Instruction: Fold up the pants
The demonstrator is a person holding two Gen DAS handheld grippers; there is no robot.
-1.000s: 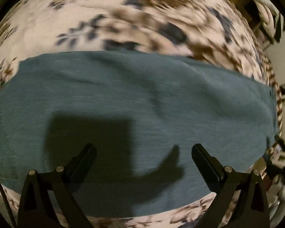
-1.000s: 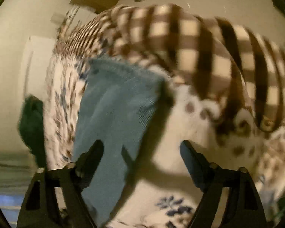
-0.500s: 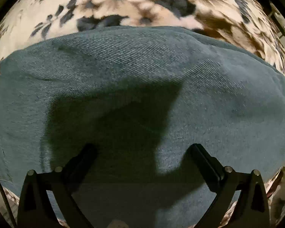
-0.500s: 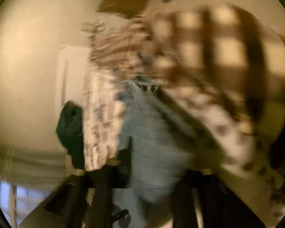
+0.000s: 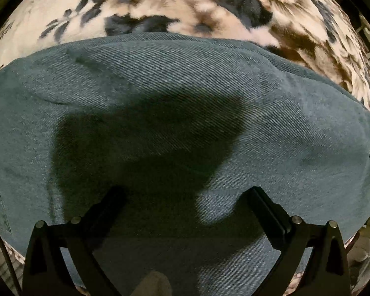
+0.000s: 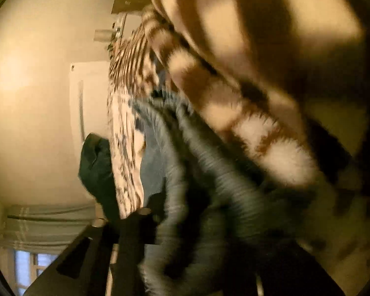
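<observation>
Left gripper [image 5: 185,194] hangs straight over the teal jeans [image 5: 185,113], jaws wide apart, nothing between them, probably lining up a pinch. Right gripper [image 6: 192,236] has just been closing then easing; it's mostly closed with a bunched denim fold in it, though blur hides the pads. Jeans lie across the floral bedspread [image 5: 160,2], checked blanket [image 6: 271,56] beside.

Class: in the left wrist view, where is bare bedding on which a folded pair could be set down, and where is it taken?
Free: the floral bedspread beyond the far edge of the pants. Taken: the whole middle, covered by denim under the open left gripper.
</observation>
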